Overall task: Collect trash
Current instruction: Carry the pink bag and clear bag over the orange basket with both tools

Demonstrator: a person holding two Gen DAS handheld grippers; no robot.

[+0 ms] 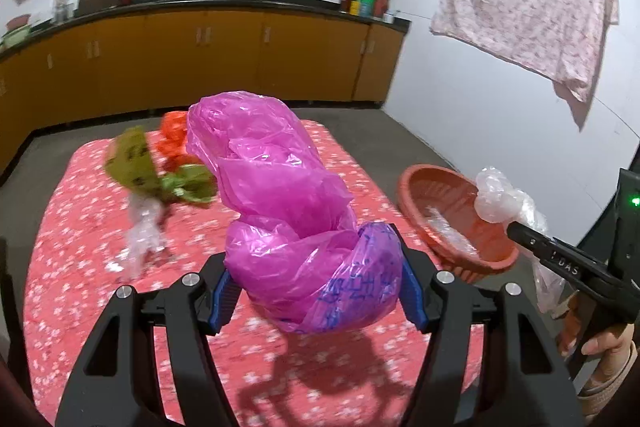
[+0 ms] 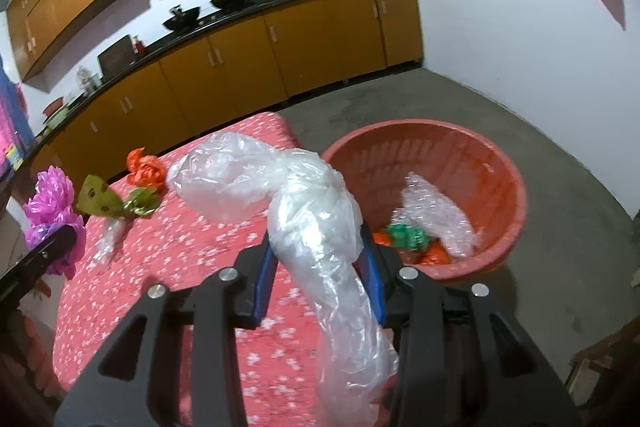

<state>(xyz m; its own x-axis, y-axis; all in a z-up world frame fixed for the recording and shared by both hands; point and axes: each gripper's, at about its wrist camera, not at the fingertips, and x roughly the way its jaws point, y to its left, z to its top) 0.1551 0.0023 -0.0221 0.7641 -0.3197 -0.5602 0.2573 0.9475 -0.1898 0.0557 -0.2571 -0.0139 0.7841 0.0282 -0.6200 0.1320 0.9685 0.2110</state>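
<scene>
The left tongs (image 1: 316,287) clamp a crumpled magenta bag (image 1: 280,195) above the desk (image 1: 80,267), and the right tongs (image 2: 320,267) pinch a long clear bag (image 2: 312,227) near the red basket (image 2: 508,179). Both bags are slick, thin and puffy, so either could slide out or catch air and fall outside the rim. Farther off, green wrappers (image 1: 136,167) and an orange bag (image 1: 173,139) lie on the desk.

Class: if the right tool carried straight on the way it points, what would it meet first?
Probably the round orange plastic basket on the floor. The right tool, shut on a clear crumpled plastic bag, aims near its rim; depth is uncertain.
</scene>
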